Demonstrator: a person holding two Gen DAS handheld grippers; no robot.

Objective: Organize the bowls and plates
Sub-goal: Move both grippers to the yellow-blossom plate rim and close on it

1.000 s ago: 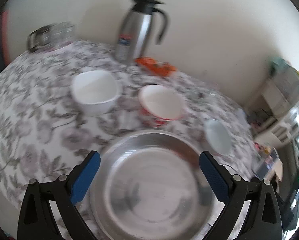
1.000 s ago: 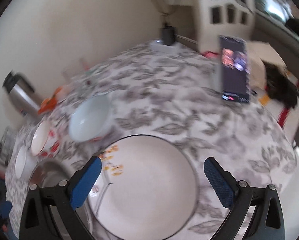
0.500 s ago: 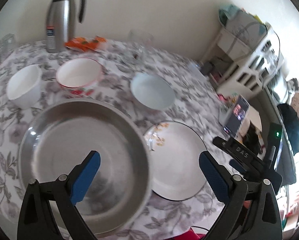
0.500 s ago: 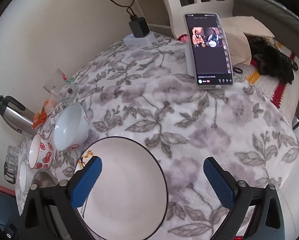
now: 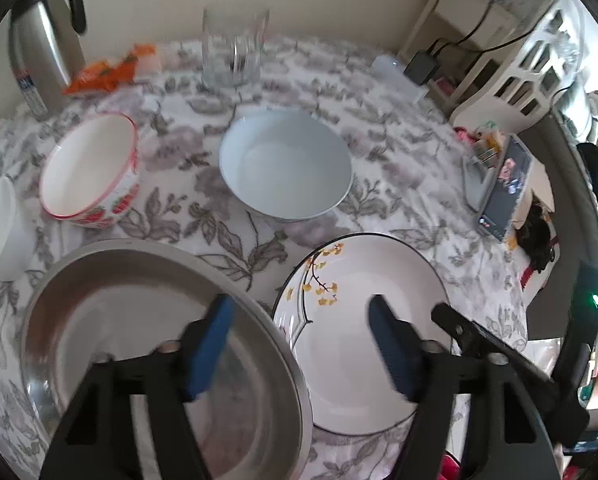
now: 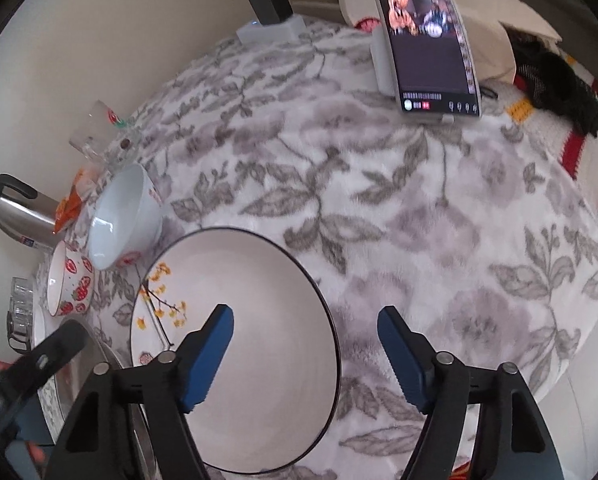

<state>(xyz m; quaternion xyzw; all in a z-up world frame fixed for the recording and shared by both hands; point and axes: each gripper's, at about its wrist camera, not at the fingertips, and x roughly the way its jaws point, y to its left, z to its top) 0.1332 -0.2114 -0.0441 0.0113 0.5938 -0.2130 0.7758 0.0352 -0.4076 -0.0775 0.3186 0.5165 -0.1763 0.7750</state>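
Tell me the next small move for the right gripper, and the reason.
Probably lower the right gripper so its open jaws straddle the near right rim of the white plate. One jaw already sits over the plate and the other over the tablecloth, and nothing is held. The left gripper is open too, straddling the steel bowl's rim.

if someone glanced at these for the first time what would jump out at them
Probably the big steel bowl at the near left, with the black-rimmed white plate and its yellow blossoms beside it. Behind them sit a pale blue bowl and a strawberry bowl, and a lit phone stands propped at the far edge.
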